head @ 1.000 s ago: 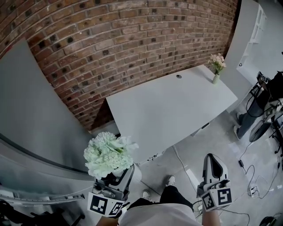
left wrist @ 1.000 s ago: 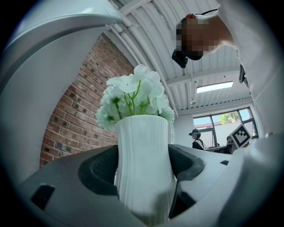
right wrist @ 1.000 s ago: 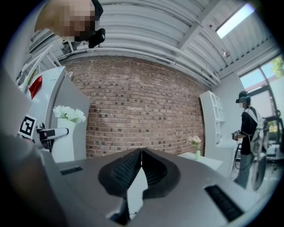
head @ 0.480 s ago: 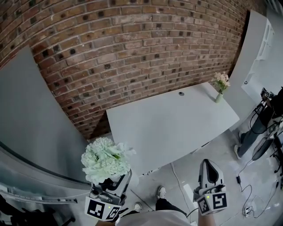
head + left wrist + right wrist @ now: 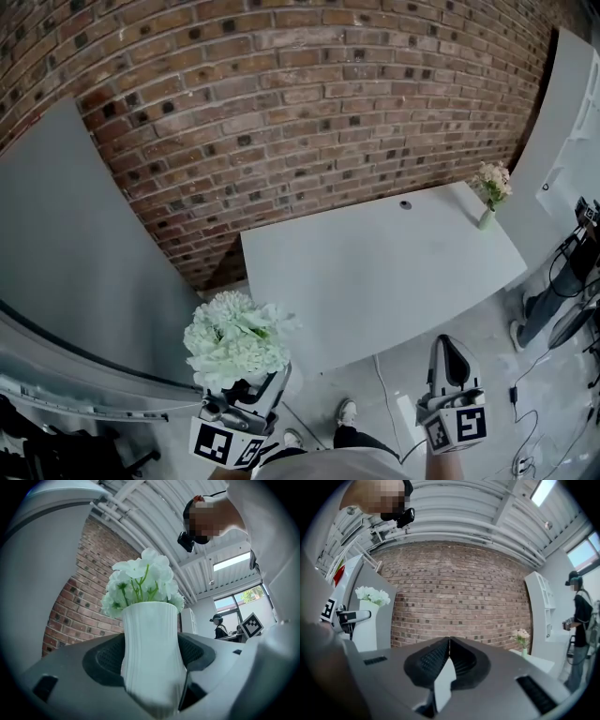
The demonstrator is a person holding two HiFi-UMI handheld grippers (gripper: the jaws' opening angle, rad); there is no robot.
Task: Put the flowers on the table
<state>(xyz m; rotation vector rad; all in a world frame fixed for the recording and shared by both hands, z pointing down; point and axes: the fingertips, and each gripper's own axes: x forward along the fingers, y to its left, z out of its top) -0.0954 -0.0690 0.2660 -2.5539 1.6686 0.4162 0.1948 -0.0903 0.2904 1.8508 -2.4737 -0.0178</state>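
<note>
Flowers: the pale bunch of flowers (image 5: pixel 234 339) stands in a ribbed white vase (image 5: pixel 152 653). It is upright, with its long axis vertical, and is carried over the floor, not yet on the table.
Left gripper: your left gripper (image 5: pixel 251 389) is clamped on the vase's lower body, one pad on each side.
Table: the grey table (image 5: pixel 375 272) lies ahead and to the right of the vase, well apart. Its near left corner is the closest part.
Right gripper: your right gripper (image 5: pixel 452 356) has its jaws closed together on nothing. It hangs nearer the table's front edge.
Far corner: a small vase of pink flowers (image 5: pixel 489 192) stands there.
Assessment: the approach likely runs forward and rightward, with the vase kept vertical.
</note>
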